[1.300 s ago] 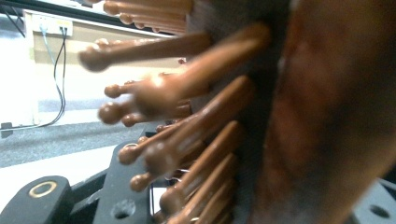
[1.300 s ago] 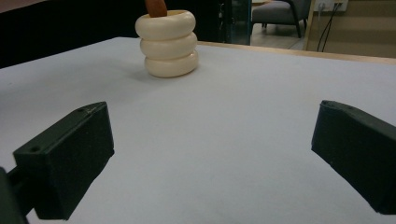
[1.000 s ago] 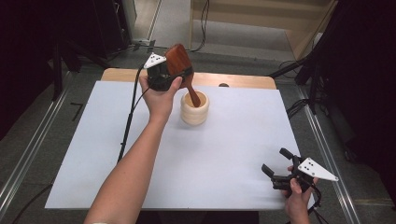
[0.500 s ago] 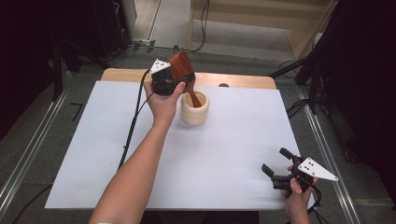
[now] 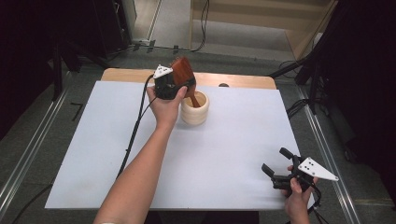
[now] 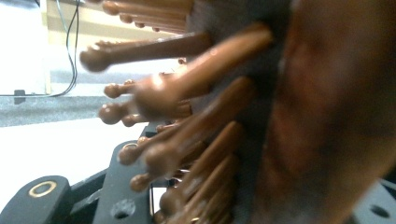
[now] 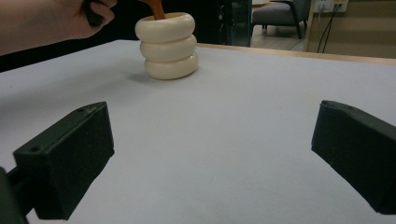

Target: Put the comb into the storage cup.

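Looked like mid-drop: the wooden hairbrush [image 5: 183, 73] was clamped in the left gripper [image 5: 173, 87], handle already inside the cream holder [image 5: 194, 108]. The right gripper [image 5: 276, 172] was held wide apart, well away from the holder. Releasing seemed next.

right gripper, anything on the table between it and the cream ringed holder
Nothing: in the right gripper view, bare white table runs from the open right gripper to the cream ringed holder.

This is looking like a lab or test room: black stands [image 5: 322, 51] and cables [image 5: 203, 23] are sitting around a counter [image 5: 224, 140] covered in white.
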